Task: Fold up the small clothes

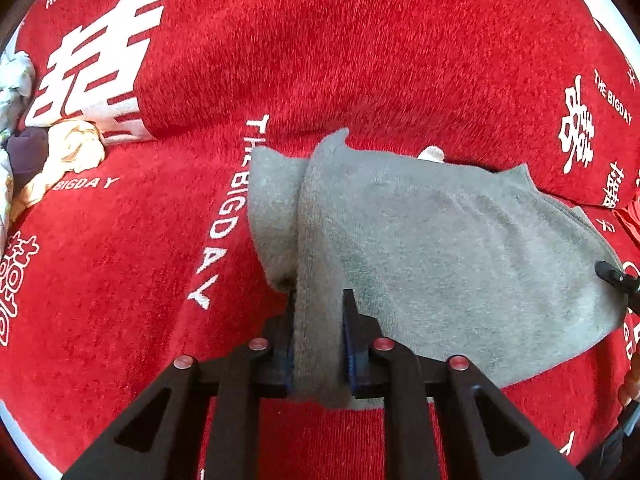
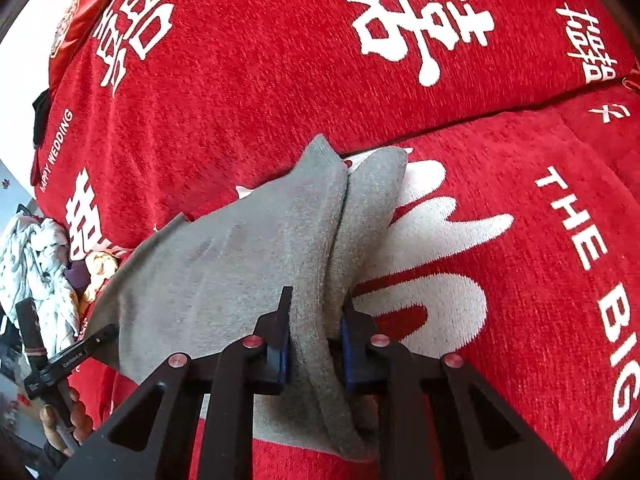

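Observation:
A small grey fleece garment [image 1: 460, 256] hangs stretched between my two grippers above a red plush cover. My left gripper [image 1: 320, 300] is shut on a bunched edge of it; the cloth runs up between the blue pads and spreads off to the right. In the right wrist view my right gripper [image 2: 317, 296] is shut on the other bunched edge of the grey garment [image 2: 208, 264], which spreads left. The left gripper's black body [image 2: 68, 360] shows at the cloth's far end, held by a hand [image 2: 60, 420].
The red cover [image 1: 120, 280] carries white characters and the words "THE BIGDAY"; a seam joins seat and back cushion [image 2: 520, 108]. A heap of other small clothes [image 1: 68, 152] lies at the far left, and the same heap of clothes [image 2: 40, 264] shows in the right wrist view.

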`<control>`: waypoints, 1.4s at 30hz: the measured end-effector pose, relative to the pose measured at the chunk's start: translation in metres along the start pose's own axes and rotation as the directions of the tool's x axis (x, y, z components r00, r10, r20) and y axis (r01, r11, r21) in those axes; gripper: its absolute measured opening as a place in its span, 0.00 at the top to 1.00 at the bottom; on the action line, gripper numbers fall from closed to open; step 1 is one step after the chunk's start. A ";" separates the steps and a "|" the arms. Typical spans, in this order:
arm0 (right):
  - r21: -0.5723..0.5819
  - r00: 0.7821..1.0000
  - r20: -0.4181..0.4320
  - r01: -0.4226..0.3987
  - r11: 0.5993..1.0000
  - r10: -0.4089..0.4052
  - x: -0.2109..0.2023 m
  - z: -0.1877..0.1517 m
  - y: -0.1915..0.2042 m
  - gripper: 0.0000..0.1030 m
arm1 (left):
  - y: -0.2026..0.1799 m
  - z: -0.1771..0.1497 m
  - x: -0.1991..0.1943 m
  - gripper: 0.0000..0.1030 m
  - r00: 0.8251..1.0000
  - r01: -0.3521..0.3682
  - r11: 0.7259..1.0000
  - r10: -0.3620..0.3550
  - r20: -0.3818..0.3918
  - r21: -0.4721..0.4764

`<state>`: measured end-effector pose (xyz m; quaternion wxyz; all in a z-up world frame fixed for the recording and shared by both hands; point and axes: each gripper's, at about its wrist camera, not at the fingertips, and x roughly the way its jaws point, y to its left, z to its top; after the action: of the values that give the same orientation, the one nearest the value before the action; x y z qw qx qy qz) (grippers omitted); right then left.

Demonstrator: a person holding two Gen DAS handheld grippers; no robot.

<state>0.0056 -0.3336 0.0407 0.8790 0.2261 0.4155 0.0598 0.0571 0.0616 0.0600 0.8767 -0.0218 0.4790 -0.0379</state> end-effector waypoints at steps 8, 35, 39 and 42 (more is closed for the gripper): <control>-0.003 1.000 0.008 -0.001 1.000 0.001 -0.012 0.004 0.008 0.80 | 0.005 -0.003 -0.017 0.91 1.000 0.017 1.000 -0.017 0.018 0.000; -0.307 0.991 -0.045 0.107 0.946 -0.126 0.023 0.031 0.130 0.34 | 0.037 -0.024 0.042 0.46 0.981 0.159 0.972 -0.175 -0.080 -0.176; -0.364 0.983 -0.173 -0.011 0.931 -0.057 0.078 0.040 0.188 0.34 | 0.029 -0.018 0.044 0.64 0.975 0.192 0.966 -0.208 -0.076 -0.175; -0.358 0.959 -0.282 -0.072 0.931 -0.034 0.118 0.045 0.219 0.34 | 0.026 -0.018 0.042 0.64 0.978 0.187 0.968 -0.199 -0.062 -0.165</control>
<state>0.1339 -0.1194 0.0808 0.8363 0.0520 0.5166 0.1763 0.0663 0.0839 0.0129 0.8450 -0.1365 0.5100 -0.0857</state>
